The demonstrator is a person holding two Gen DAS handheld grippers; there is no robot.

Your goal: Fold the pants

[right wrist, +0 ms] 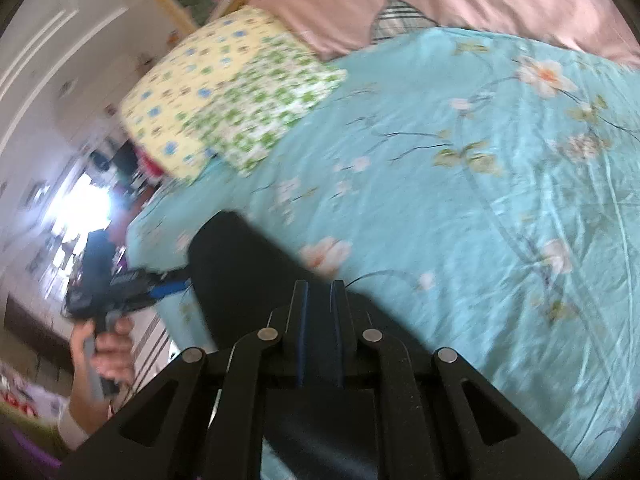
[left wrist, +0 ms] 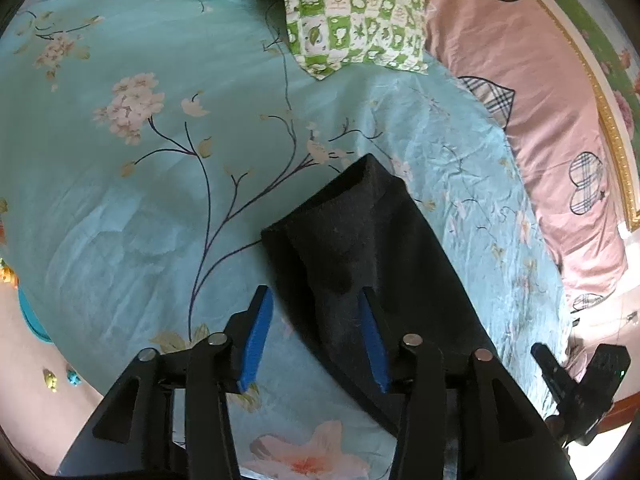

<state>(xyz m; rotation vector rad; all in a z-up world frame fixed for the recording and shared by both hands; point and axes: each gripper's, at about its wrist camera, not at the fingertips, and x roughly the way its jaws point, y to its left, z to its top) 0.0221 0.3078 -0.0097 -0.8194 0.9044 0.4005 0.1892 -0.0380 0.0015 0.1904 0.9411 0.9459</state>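
The dark charcoal, soft-knit pants lie on the turquoise floral bedsheet, already narrowed into one long strip. In the left wrist view that strip runs from about 5 o'clock, under the tool, up to a tapered end near 12 o'clock of the fingers, so its long axis runs roughly along the tool's reach, leaning slightly left at the far end.

The left gripper has its blue-padded fingers spread wide with nothing between them. The left pad is over bare sheet and the right pad is over the cloth, so the strip's left edge passes through the gap. Whether the pads touch the fabric cannot be told.

The right gripper has its jaws drawn close together with dark cloth filling the narrow slot, so it appears to be pinching the pants near one end. That view is motion-blurred. From it the garment stretches away toward 10 o'clock, where the other tool and the person's hand show at about 9 o'clock.

By this reading the right hand is the nearer one, already on the cloth, while the left needs only to settle onto the edge beneath it. The coming fold probably turns on carrying one end along the long axis toward the tapered far end.

The green-and-white patchwork pillow and the pink quilt with plaid hearts lie well apart from the pants, at 12 and 2 o'clock.
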